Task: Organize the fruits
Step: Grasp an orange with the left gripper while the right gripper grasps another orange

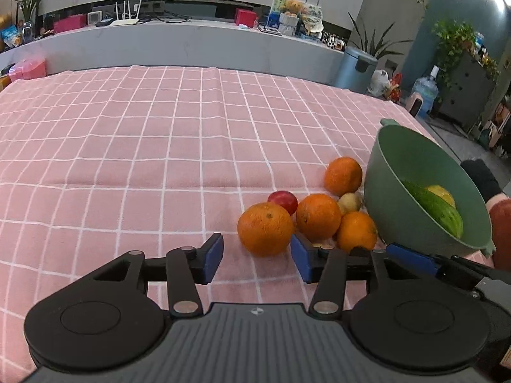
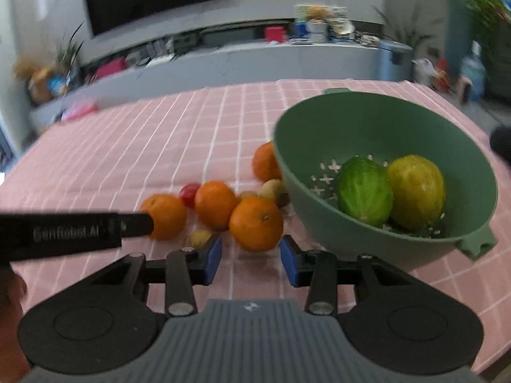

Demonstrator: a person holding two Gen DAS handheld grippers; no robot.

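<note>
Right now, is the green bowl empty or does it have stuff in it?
Not empty. The green bowl holds a green fruit and a yellow fruit, side by side at its bottom.

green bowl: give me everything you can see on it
The green bowl is a matte, plastic-looking colander, with cross-shaped drain holes in its floor and a small tab handle on the far rim and the near rim. It sits upright on the pink checked tablecloth, right of the loose oranges. Inside lie a green striped fruit and a yellow-green fruit, side by side. A small brownish fruit lies against its outer wall. Neither claw touches it.
</note>
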